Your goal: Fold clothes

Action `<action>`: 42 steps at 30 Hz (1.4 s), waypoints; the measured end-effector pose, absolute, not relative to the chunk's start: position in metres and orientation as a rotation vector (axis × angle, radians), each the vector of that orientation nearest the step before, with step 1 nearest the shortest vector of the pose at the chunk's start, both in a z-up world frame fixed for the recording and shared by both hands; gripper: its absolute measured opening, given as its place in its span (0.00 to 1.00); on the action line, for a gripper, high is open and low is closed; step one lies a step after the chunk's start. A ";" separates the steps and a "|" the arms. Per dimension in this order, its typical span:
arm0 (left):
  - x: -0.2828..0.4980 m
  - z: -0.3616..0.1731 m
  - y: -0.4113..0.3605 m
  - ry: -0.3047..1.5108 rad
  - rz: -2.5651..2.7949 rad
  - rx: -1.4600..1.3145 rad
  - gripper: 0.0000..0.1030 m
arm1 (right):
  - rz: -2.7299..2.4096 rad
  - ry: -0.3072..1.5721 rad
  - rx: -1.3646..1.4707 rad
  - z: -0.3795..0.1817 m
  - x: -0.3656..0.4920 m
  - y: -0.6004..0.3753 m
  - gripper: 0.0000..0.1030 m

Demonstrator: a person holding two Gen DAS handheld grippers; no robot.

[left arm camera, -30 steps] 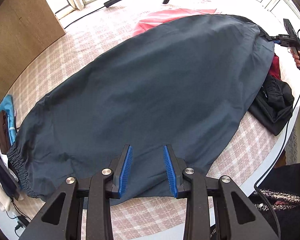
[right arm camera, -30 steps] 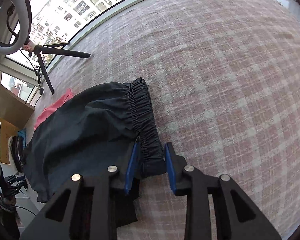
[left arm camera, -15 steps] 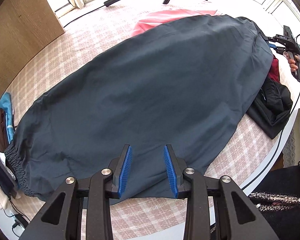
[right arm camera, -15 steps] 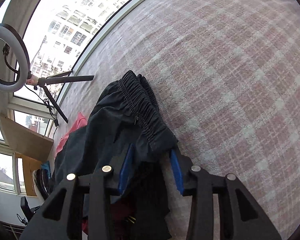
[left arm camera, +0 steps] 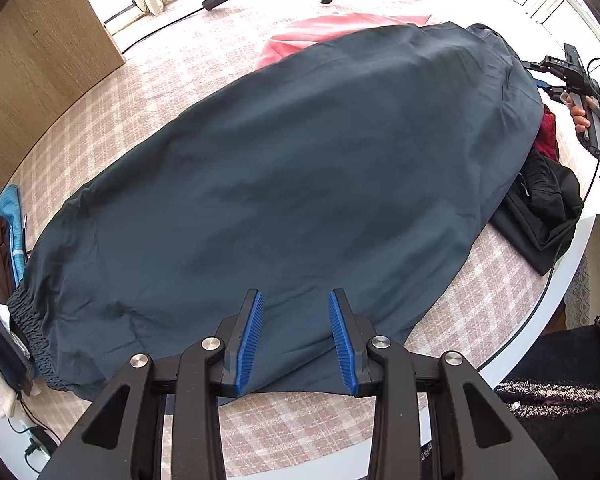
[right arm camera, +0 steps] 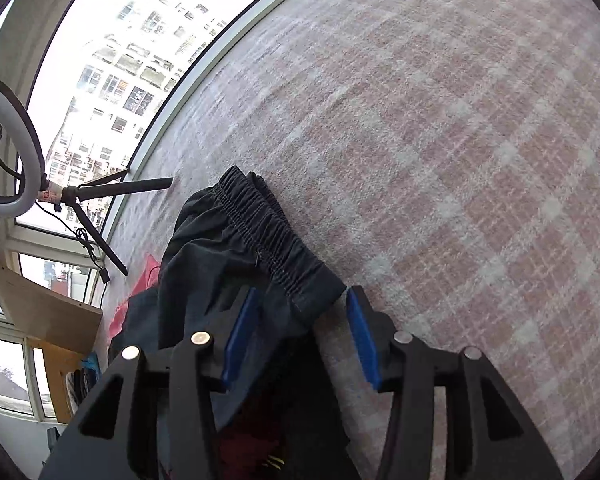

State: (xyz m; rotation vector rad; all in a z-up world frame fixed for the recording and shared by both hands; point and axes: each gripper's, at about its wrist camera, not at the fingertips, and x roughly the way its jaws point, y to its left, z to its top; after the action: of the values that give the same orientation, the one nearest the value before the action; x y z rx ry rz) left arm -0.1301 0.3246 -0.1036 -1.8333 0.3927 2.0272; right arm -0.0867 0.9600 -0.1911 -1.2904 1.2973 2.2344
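1. While the desk (left arm camera: 148, 92) under its pink-and-white checked cloth fills both views, it reaches far ahead of the right jaws to a window edge and runs under the left jaws to a white rim on their right.
2. Spread flat across that cloth, the dark trousers (left arm camera: 300, 184) lie ahead of and beneath the left jaws, with one gathered elastic end (left arm camera: 32, 336) far to their left and the other end far to their upper right.
3. Beyond the trousers from the left jaws, a pink garment (left arm camera: 332, 28) shows from under the far edge.
4. To the right of the left jaws, a black garment (left arm camera: 548, 216) lies bunched near the desk rim, with a dark red cloth (left arm camera: 546, 140) just above it, both touching the trousers' edge.
5. The left gripper (left arm camera: 296, 340) hangs over the near edge of the trousers, its jaws parted with the blue pads clear of the fabric.
6. The right gripper (right arm camera: 300, 332) sits at the elastic waistband (right arm camera: 268, 236), whose corner lies between the jaws; they have just been opening, and neither pad clearly presses on the fabric.
7. Far left of the right jaws, a ring light (right arm camera: 8, 148) stands on a small tripod by the window.
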 end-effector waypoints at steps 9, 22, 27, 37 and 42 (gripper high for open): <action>-0.124 -0.103 0.321 0.404 2.035 -1.817 0.32 | 2.274 1.169 -1.357 -0.200 -0.098 0.948 0.13; -0.120 -0.066 0.219 0.261 2.242 -1.823 0.32 | 2.408 1.115 -1.061 -0.099 -0.064 0.932 0.11; -0.109 -0.053 0.160 0.234 2.319 -1.797 0.32 | 2.460 1.024 -0.997 -0.053 -0.067 0.904 0.11; -0.086 -0.061 0.145 0.250 2.298 -1.795 0.33 | 2.103 0.679 -1.379 -0.136 -0.102 0.905 0.21; -0.079 -0.063 0.181 0.265 2.263 -1.796 0.33 | 2.191 0.965 -1.272 -0.137 -0.061 0.946 0.35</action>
State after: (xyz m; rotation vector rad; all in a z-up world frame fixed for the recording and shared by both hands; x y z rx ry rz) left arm -0.0787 0.1811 -0.0632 -1.7961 0.2652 2.2628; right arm -0.0606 0.9456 -0.1368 -1.2719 0.9651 2.1915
